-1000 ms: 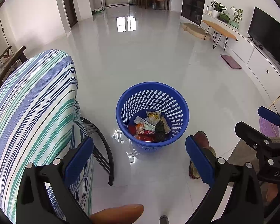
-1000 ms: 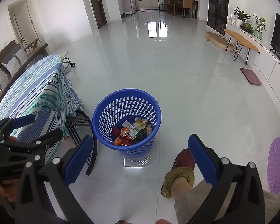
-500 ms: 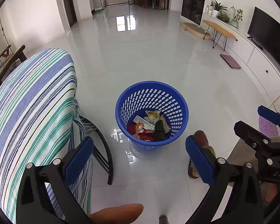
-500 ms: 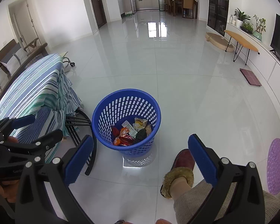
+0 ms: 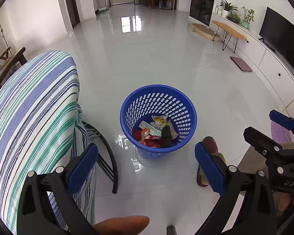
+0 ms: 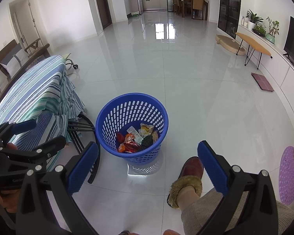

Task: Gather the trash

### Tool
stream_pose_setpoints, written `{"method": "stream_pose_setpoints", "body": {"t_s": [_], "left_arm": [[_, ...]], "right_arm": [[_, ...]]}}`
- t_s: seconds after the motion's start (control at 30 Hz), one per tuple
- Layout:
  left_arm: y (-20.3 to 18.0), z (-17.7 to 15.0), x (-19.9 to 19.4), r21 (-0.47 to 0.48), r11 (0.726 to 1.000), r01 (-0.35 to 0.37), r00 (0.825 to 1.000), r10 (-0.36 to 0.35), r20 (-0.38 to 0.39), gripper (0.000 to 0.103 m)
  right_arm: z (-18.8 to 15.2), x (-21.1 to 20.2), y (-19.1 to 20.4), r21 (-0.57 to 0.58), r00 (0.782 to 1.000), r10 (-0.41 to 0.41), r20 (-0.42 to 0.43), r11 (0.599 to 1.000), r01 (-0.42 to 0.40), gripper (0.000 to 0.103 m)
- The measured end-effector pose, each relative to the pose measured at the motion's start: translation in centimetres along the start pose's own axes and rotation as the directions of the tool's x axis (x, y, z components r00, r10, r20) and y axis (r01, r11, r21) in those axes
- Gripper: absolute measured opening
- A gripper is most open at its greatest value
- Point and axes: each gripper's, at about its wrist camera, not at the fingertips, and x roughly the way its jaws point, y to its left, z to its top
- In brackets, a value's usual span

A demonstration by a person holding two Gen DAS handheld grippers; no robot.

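Note:
A blue perforated waste basket (image 5: 158, 90) stands on the glossy white floor, and the right wrist view shows the same basket (image 6: 131, 97). Crumpled wrappers and packets (image 5: 156, 133) lie in its bottom, also seen as wrappers (image 6: 137, 139) from the right. My left gripper (image 5: 146, 168) hovers open just short of the basket with nothing between its blue pads. My right gripper (image 6: 147, 167) is likewise open and empty. Each tool shows in the other's view: the right gripper (image 5: 264, 125) at the right edge, the left gripper (image 6: 42, 134) at the left.
A table under a striped cloth (image 5: 29, 117) stands left of the basket, with black curved legs (image 5: 107, 156) below. A person's foot in a red furry slipper (image 6: 190, 176) rests right of the basket. A purple mat (image 6: 290, 176) lies far right.
The basket sits very slightly higher in the left wrist view. Both grippers stay open and empty, and the trash has not moved.

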Motion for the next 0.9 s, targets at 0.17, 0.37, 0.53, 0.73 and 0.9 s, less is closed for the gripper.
{"method": "stream_pose_setpoints", "body": {"t_s": [0.17,0.37,0.53,0.73,0.9], "left_arm": [[0.01,0.0,0.01,0.001,1.0,0.001,1.0,-0.001,0.0,0.098],[-0.15,0.03,0.03,0.001,1.0,0.001,1.0,-0.001,-0.004,0.098],[-0.19,0.02,-0.04,0.002,1.0,0.002,1.0,-0.002,-0.003,0.098],[-0.29,-0.06,-0.35,0.003,1.0,-0.008,1.0,0.008,0.02,0.098],[-0.47,-0.2,-0.33,0.012,1.0,-0.02,0.999,0.02,0.03,0.098]], "right_arm": [[0.0,-0.01,0.01,-0.002,1.0,-0.003,0.0,1.0,0.003,0.098],[0.04,0.0,-0.02,-0.003,1.0,-0.004,0.0,1.0,0.004,0.098],[0.04,0.02,-0.02,-0.005,1.0,-0.005,0.0,1.0,0.005,0.098],[0.04,-0.1,-0.18,-0.002,1.0,-0.007,0.001,1.0,0.007,0.098],[0.07,-0.07,-0.21,-0.002,1.0,-0.007,0.001,1.0,0.007,0.098]]}}
